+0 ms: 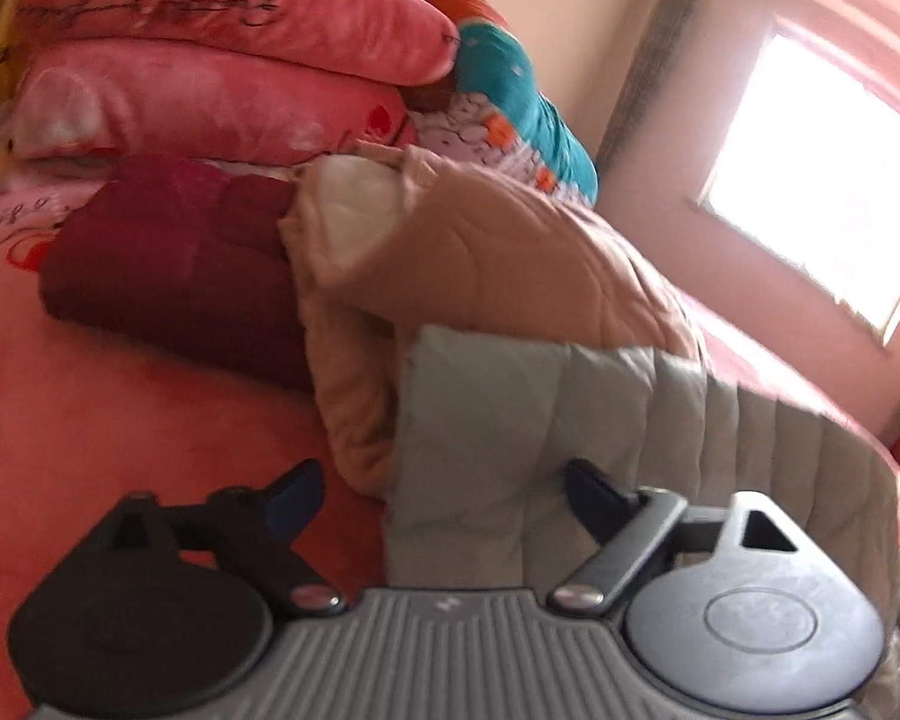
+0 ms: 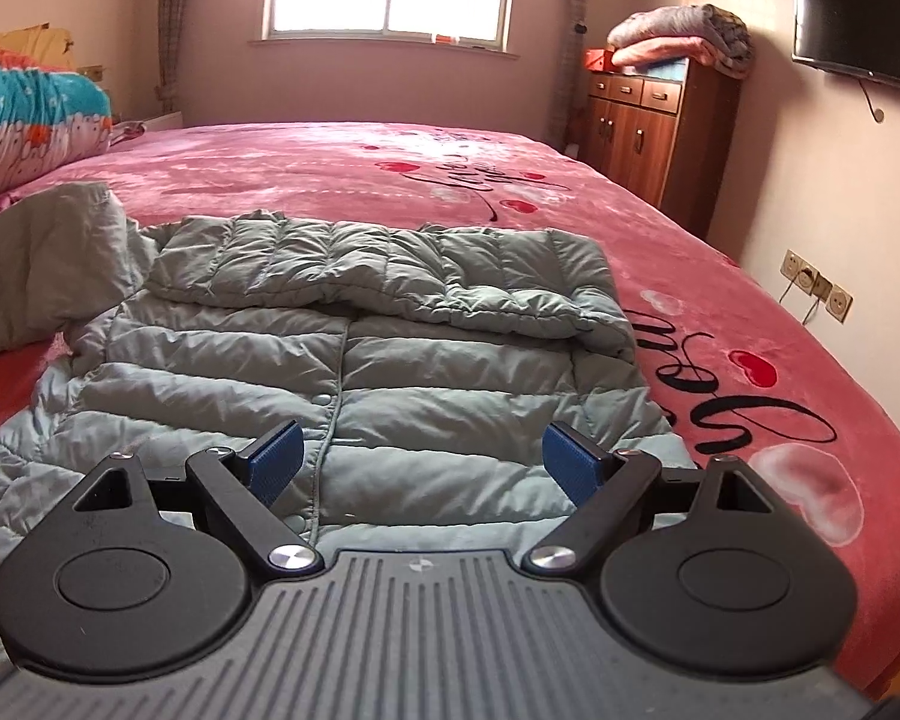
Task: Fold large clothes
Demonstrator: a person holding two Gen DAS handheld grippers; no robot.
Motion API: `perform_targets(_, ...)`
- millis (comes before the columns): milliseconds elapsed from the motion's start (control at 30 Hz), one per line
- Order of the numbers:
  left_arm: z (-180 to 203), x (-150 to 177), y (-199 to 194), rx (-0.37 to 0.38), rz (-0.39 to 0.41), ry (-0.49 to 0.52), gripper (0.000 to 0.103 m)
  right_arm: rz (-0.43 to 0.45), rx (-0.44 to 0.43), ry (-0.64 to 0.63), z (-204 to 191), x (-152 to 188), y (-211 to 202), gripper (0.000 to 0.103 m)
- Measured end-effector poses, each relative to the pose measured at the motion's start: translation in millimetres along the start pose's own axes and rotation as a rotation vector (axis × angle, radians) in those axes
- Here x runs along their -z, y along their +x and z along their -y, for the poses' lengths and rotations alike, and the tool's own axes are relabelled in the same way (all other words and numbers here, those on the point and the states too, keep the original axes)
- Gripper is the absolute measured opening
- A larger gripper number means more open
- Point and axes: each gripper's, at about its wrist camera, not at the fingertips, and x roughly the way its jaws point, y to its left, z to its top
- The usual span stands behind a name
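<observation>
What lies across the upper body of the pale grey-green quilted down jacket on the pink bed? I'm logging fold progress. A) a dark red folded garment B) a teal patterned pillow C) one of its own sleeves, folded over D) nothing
C: in the right wrist view, a quilted sleeve of the same fabric lies folded across the pale grey-green quilted down jacket, above the open right gripper.

The left wrist picture is blurry, so the writing on the pink blankets (image 1: 210, 18) is too smeared to read. The grey-green jacket (image 2: 354, 372) runs off the near left edge of the right wrist picture, and the right gripper (image 2: 421, 465) hides its near part. The TV (image 2: 864, 18) is cut off at the far right edge, and the window (image 1: 822, 180) is just white glare.
</observation>
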Motion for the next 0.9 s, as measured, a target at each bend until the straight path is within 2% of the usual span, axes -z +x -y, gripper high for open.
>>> perform_targets(33,1,0,3,0.008,-0.008,-0.002,0.074,0.002,0.001,-0.007,-1,0,0,0.103)
perform_targets(100,1,0,5,0.029,-0.020,-0.022,0.055,0.005,-0.002,-0.014,2,0,1,0.103)
perform_targets(167,1,0,6,0.027,-0.027,-0.029,0.047,0.005,-0.003,-0.016,4,0,2,0.103)
perform_targets(200,1,0,7,0.019,-0.028,-0.035,0.035,0.006,-0.002,-0.014,4,0,3,0.103)
perform_targets(267,-2,-1,6,0.003,-0.040,-0.063,0.021,0.012,-0.001,-0.006,4,1,5,0.103)
perform_targets(400,-8,-6,2,0.007,-0.046,-0.112,0.006,0.043,0.009,-0.002,7,0,6,0.103)
perform_targets(467,-5,-8,-4,0.006,-0.042,-0.102,0.002,0.057,0.010,0.005,10,-2,6,0.103)
perform_targets(600,2,-14,-23,0.030,-0.038,-0.080,0.001,0.077,0.003,0.025,14,-4,7,0.103)
perform_targets(900,32,-40,-60,0.199,-0.015,-0.081,0.001,0.106,-0.015,0.178,43,-14,20,0.103)
